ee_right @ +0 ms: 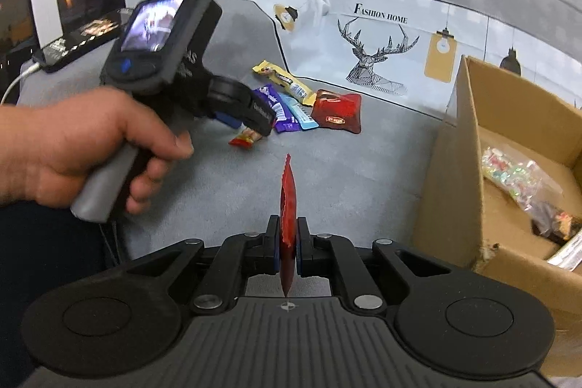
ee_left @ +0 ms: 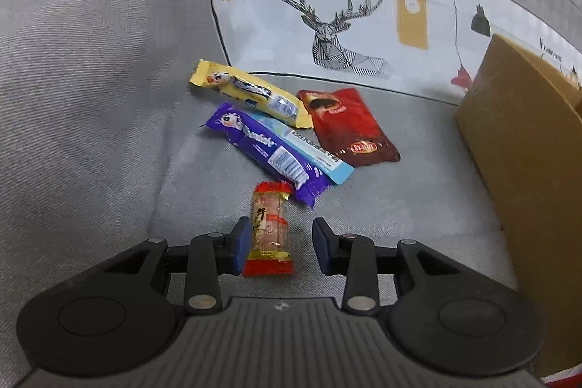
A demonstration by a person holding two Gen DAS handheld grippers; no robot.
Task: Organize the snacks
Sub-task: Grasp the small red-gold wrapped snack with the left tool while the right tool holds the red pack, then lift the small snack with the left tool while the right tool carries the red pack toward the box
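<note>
My left gripper (ee_left: 282, 235) is open, its jaws around a small red-and-gold snack stick (ee_left: 271, 228) lying on the grey sofa seat; the left pad touches it. Beyond lie a purple bar (ee_left: 265, 151), a light blue bar (ee_left: 316, 151), a yellow bar (ee_left: 251, 93) and a dark red packet (ee_left: 349, 128). My right gripper (ee_right: 288, 235) is shut on a thin red packet (ee_right: 287, 202), held edge-on above the seat. The right wrist view also shows the left gripper (ee_right: 251, 122) over the snack stick (ee_right: 244, 138), and the snack pile (ee_right: 302, 100).
An open cardboard box (ee_right: 469, 148) stands at the right on the sofa, with a clear bag of sweets (ee_right: 513, 177) and other packets inside; its side shows in the left wrist view (ee_left: 523, 140). A deer-print cushion (ee_left: 345, 24) leans behind the snacks. A phone (ee_right: 83, 35) lies on the armrest.
</note>
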